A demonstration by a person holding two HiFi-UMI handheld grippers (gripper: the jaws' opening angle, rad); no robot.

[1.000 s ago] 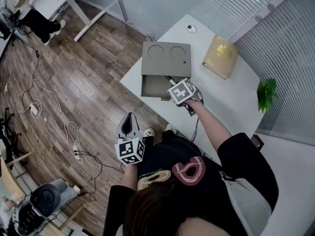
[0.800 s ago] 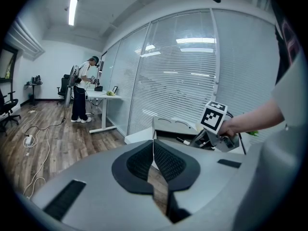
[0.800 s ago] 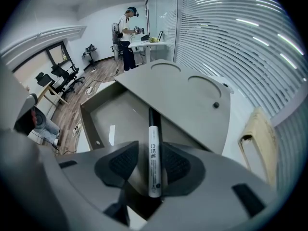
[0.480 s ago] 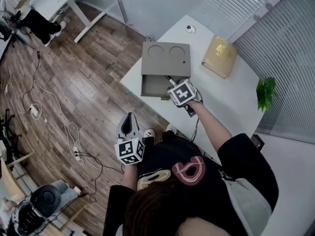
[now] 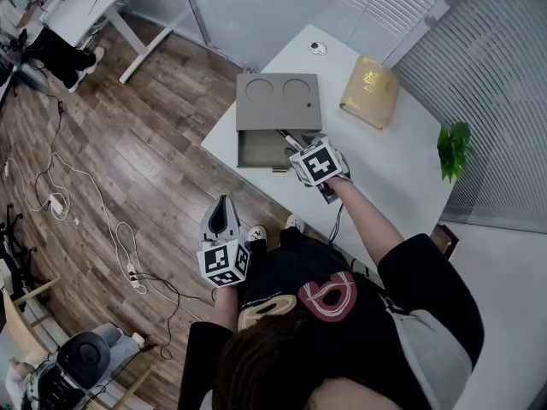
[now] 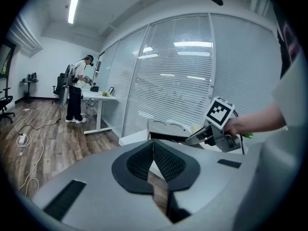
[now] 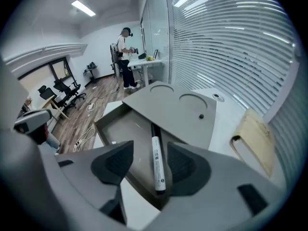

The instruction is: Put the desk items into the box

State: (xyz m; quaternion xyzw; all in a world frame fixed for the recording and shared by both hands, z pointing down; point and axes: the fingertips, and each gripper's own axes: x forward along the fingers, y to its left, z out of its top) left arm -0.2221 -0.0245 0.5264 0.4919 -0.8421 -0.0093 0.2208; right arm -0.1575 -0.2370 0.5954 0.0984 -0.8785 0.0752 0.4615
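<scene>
The right claw [image 5: 299,149] has just been opened, so the pen [image 7: 156,158] is let go inside the box [image 5: 256,148] at the counter's [image 5: 402,161] left edge. That item looks done. The left claw [image 6: 154,165] is closed, empty.

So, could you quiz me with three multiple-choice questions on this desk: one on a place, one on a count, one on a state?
1. Where does the marker lie? A on the floor; B in the open grey box; C on the tan book.
2. How many round recesses has the lid? A one; B two; C four.
3. How is the right tool? A open; B shut on the marker; C shut on the book.
Answers: 1 B, it lies inside. 2 B, two circles show. 3 A, its jaws have just been opening, marker between them untouched.
</scene>
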